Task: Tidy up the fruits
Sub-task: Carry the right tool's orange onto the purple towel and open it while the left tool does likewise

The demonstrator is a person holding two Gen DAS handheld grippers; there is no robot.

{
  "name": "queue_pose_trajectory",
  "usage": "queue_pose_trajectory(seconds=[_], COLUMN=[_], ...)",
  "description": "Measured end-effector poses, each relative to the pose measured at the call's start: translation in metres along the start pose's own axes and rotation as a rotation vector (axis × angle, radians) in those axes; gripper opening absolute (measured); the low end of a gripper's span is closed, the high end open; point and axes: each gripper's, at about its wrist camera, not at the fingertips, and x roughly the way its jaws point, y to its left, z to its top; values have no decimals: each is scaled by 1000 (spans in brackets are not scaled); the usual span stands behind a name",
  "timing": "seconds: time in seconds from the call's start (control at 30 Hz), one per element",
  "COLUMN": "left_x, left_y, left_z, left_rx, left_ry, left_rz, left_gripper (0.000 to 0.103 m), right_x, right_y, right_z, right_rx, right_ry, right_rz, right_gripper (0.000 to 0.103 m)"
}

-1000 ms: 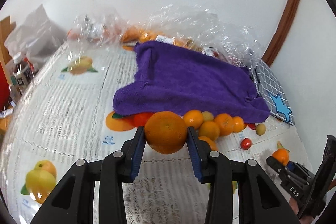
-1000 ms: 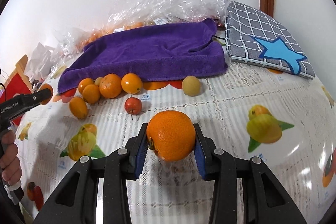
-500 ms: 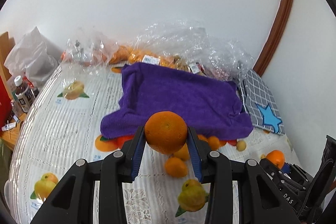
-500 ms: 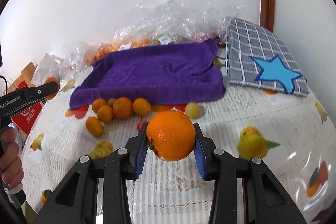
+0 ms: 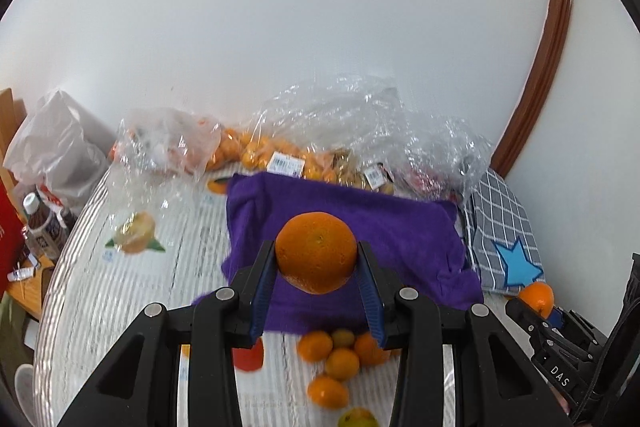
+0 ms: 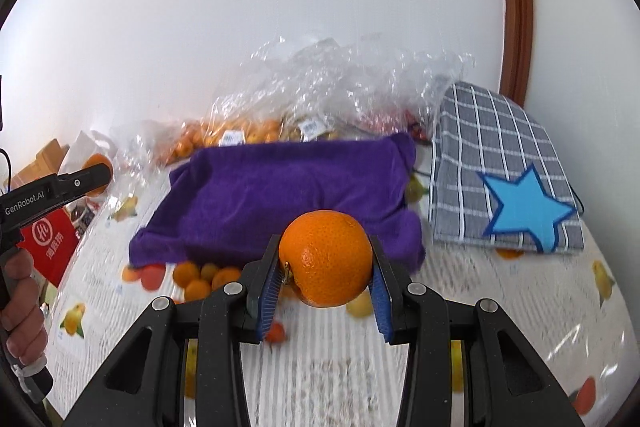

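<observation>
Both tongs, left (image 5: 317,267) and right (image 6: 325,273), each pinch 1 round, dimpled orange above fuzzy purple towel (image 5: 400,235).

Purple towel (image 5: 400,235) hides some loose fruits (image 5: 340,351).

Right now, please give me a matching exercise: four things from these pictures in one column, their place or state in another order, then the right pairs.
1. large orange
2. purple towel
3. grey checked cushion
4. small oranges

A. bears a blue star
B. loose on the tablecloth
C. clamped in the left tongs
D. spread before the plastic bags

Pairs: 1-C, 2-D, 3-A, 4-B
</observation>
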Motion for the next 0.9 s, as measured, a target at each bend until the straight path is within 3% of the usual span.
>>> queue_pose_trajectory(seconds=[0.37, 0.7, 0.9], left_x=[47, 95, 127], left_y=[1, 25, 27], left_z=[31, 48, 53], left_rx=[-6, -40, -49], left_ry=[18, 37, 83], left_rz=[2, 30, 26], left_gripper=[37, 37, 37], right_x=[40, 96, 128], right_y=[-12, -20, -27], right_z=[42, 64, 76], right_rx=[1, 9, 23], right_ry=[-6, 16, 35], right_rz=[-4, -11, -10], right_gripper=[40, 40, 40])
